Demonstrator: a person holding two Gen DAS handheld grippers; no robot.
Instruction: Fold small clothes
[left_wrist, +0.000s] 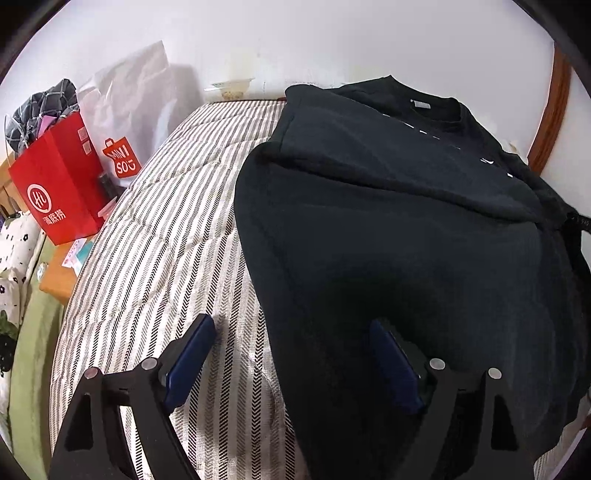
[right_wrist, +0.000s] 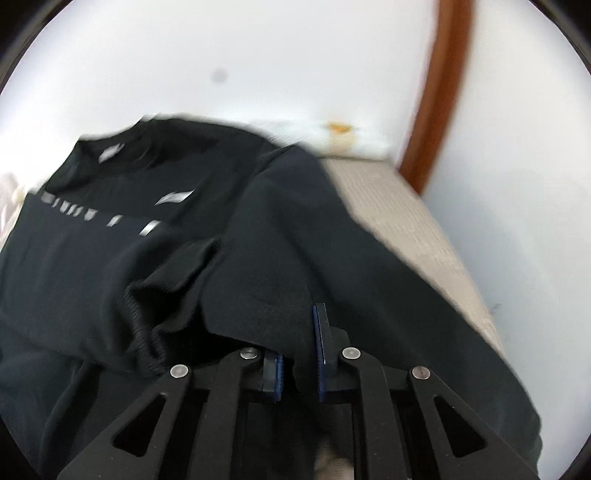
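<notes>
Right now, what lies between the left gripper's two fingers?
Left wrist view: striped bed cover and the black sweatshirt edge lie between the left gripper fingers.

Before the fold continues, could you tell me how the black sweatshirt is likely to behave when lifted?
The black sweatshirt will probably flop: it bunches where the right gripper pinches it. It looks thick, so perhaps heavyish. Unlikely to slip.

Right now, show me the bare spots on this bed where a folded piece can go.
Free: the striped mattress between the black sweatshirt and the red bag, up to the wall. A narrower bare strip runs between the sweatshirt and the right-hand wall. Crowded: the sweatshirt covers the middle, and bags pile up off the left edge.
</notes>
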